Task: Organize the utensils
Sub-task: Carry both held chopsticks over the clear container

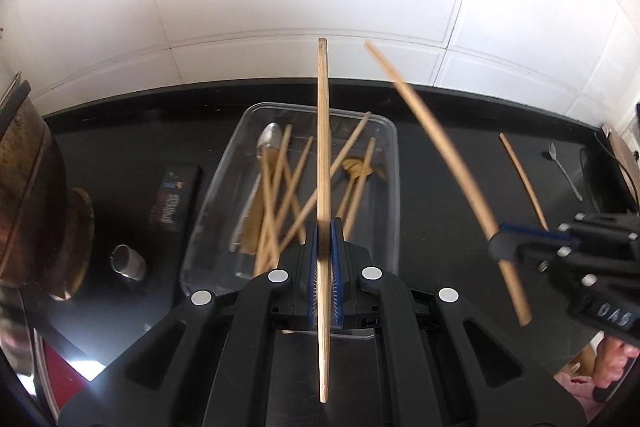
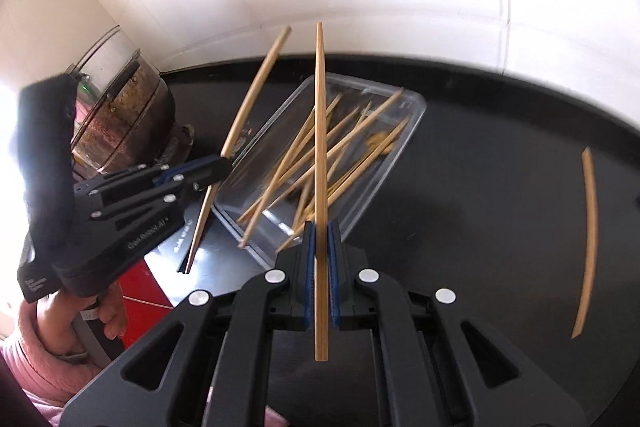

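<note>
My left gripper (image 1: pixel 324 231) is shut on a wooden chopstick (image 1: pixel 323 147) that stands upright between the blue pads, above the near end of a clear plastic tray (image 1: pixel 395 167). The tray holds several chopsticks and a metal spoon (image 1: pixel 270 137). My right gripper (image 2: pixel 321 231) is shut on a second chopstick (image 2: pixel 320 147), right of the tray's near corner (image 2: pixel 420 107). Each view shows the other gripper beside it: the right gripper (image 1: pixel 500 241) with its chopstick (image 1: pixel 440 139), and the left gripper (image 2: pixel 224 165) with its chopstick (image 2: pixel 256 95). One more chopstick (image 1: pixel 522 179) (image 2: pixel 588 247) lies loose on the black counter.
A dark pot (image 1: pixel 28 187) (image 2: pixel 120 115) stands left of the tray, with a small metal cup (image 1: pixel 130 261) and a dark box (image 1: pixel 174 199) nearby. A thin metal spoon (image 1: pixel 564 171) lies far right. White tiled wall behind. A person's hand (image 2: pixel 108 315) holds the left gripper.
</note>
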The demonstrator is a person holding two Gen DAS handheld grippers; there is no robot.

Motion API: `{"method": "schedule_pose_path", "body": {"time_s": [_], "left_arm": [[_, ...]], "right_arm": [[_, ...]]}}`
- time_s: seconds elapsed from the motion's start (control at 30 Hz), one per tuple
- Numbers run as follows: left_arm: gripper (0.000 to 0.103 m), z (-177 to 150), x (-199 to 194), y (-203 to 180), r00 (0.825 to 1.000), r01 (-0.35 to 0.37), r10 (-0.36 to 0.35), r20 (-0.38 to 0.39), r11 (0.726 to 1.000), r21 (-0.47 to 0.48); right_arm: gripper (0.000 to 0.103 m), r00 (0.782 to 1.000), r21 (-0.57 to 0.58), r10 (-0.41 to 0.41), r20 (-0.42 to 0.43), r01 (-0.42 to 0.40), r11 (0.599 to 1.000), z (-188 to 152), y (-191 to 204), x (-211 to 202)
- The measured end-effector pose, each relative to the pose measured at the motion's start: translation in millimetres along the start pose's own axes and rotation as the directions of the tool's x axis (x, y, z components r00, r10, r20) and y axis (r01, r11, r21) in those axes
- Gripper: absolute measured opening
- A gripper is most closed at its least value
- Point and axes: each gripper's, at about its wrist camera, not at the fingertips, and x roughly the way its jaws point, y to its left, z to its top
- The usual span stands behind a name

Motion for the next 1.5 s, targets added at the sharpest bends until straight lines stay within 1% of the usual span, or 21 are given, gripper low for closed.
{"method": "schedule_pose_path", "body": {"time_s": [0.07, 0.17, 0.27, 0.33, 0.47, 0.63, 1.07, 1.3, 1.5], "left_arm": [[0.005, -0.3, 1.5, 10.1, 1.0, 0.004, -0.004, -0.004, 1.0, 0.011], [0.005, 0.5, 2.1, 18.6, 1.0, 0.009, -0.008, -0.002, 0.999, 0.032], [0.005, 1.2, 2.6, 21.9, 1.0, 0.027, -0.027, 0.001, 0.999, 0.044], [0.005, 0.7, 3.9, 20.7, 0.999, 0.039, -0.039, -0.002, 0.998, 0.054], [0.005, -2.4, 9.3, 19.8, 0.998, 0.059, -0.058, -0.014, 0.996, 0.062], [0.005, -3.1, 13.4, 24.9, 0.998, 0.066, -0.065, -0.025, 0.996, 0.062], [0.005, -0.2, 25.6, 32.4, 0.996, 0.075, -0.072, -0.046, 0.995, 0.062], [0.005, 7.6, 37.9, 42.1, 0.996, 0.076, -0.074, -0.06, 0.996, 0.045], [0.005, 20.3, 56.2, 51.8, 0.994, 0.086, -0.083, -0.076, 0.996, 0.038]], "right_arm": [[0.007, 1.0, 0.01, 0.001, 0.006, -0.001, 1.0, -2.3, 12.6, 8.4], [0.007, 0.999, 0.003, -0.02, 0.035, 0.02, 1.0, -4.3, 26.2, 10.4], [0.007, 0.999, 0.007, -0.033, 0.029, 0.033, 0.999, -14.1, 35.6, 13.9], [0.007, 0.999, 0.015, -0.038, 0.021, 0.038, 0.999, -18.6, 34.0, 12.4], [0.007, 0.998, 0.03, -0.049, 0.028, 0.048, 0.998, -11.3, 33.0, 14.5], [0.007, 0.998, 0.018, -0.056, 0.021, 0.055, 0.998, -7.4, 37.3, 16.8], [0.007, 0.998, 0.036, -0.059, 0.014, 0.058, 0.998, -0.1, 34.6, 24.3], [0.007, 0.998, 0.044, -0.059, -0.005, 0.06, 0.997, 9.1, 32.1, 37.2], [0.007, 0.998, 0.069, -0.059, -0.027, 0.061, 0.996, 20.6, 24.1, 53.7]]}}
